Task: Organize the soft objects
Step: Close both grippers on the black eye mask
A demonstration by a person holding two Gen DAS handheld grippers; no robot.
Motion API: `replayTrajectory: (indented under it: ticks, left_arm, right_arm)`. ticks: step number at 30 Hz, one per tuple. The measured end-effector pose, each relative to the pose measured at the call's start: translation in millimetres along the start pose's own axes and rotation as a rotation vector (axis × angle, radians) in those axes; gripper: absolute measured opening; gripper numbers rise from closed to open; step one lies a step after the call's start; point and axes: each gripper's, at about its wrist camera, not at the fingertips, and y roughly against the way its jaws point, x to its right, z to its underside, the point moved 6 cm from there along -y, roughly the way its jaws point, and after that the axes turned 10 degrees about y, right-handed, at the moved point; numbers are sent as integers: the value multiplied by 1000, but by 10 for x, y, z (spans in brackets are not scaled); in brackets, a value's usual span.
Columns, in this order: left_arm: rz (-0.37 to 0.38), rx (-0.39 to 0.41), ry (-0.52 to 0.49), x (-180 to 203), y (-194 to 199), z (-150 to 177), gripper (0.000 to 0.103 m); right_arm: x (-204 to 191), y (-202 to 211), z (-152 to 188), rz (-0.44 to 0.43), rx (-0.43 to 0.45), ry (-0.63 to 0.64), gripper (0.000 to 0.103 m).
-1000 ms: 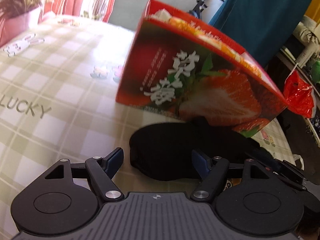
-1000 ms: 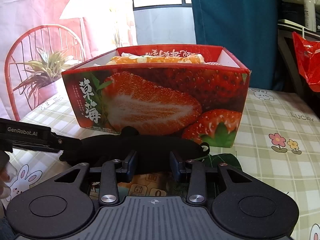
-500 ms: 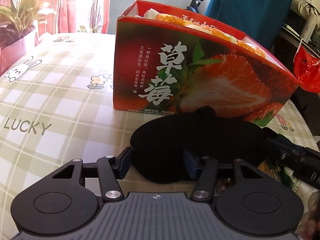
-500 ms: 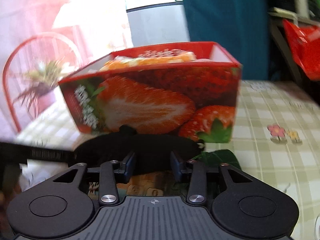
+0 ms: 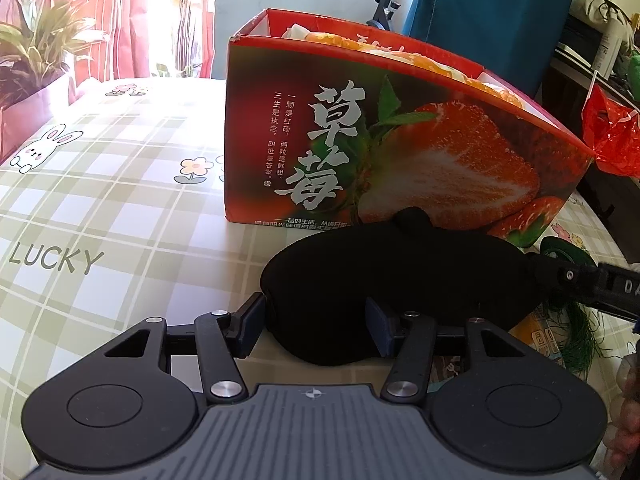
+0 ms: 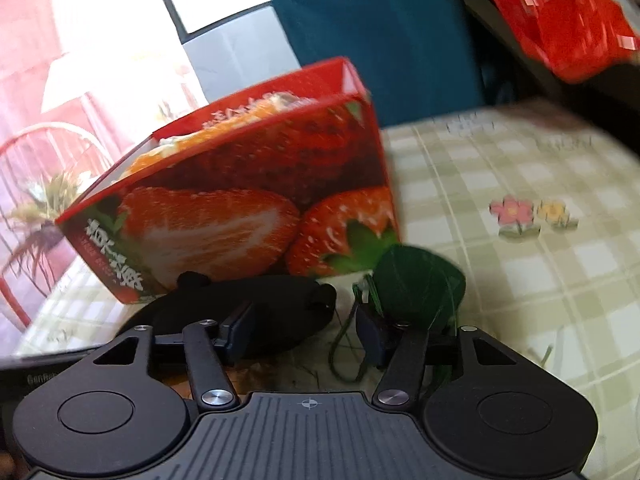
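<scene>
A black eye mask [image 5: 400, 276] lies on the checked tablecloth [image 5: 100, 200], against the front of a red strawberry box [image 5: 400, 152]. My left gripper [image 5: 314, 330] is shut on the mask's left end, with a pad on each side of it. A finger [image 5: 592, 286] of my right gripper reaches the mask's right end. In the right wrist view, the right gripper [image 6: 304, 332] has its jaws opening. The eye mask's [image 6: 272, 304] right end lies loose between them, in front of the strawberry box [image 6: 240, 200]. An orange and white soft thing [image 5: 340, 42] fills the box.
A dark green pouch with green threads [image 6: 416, 284] lies just right of the mask, by the right gripper's right finger. A potted plant [image 5: 36, 60] stands far left and a red plastic bag [image 5: 612, 144] hangs off the table at right. A hand [image 5: 628, 412] shows at the right edge.
The left jaws narrowed onto the mask's end and that view rolled level. The right jaws widened off the mask, and the right view rolled and slid right, bringing the green pouch in.
</scene>
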Motion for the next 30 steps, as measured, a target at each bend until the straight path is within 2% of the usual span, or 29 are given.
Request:
replayTrajectory:
  ticks: [7, 11, 17, 23, 26, 30]
  left_arm:
    - [1, 5, 3, -2, 7, 16, 58]
    - [5, 7, 5, -3, 10, 18, 58]
    - [5, 9, 5, -4, 12, 18, 58]
    - [6, 11, 3, -6, 12, 19, 58]
    - [7, 11, 4, -6, 10, 17, 58]
    - [8, 10, 4, -8, 6, 14, 58]
  right_arm:
    - [-82, -65, -37, -67, -8, -22, 49]
    - [-123, -42, -12, -59, -27, -35, 50]
    - [-127, 9, 20, -54, -49, -67, 51]
    - [-59, -25, 59, -64, -60, -120, 59]
    - [-51, -57, 46, -75, -54, -132, 60]
    - [-118, -27, -24, -73, -24, -83, 44]
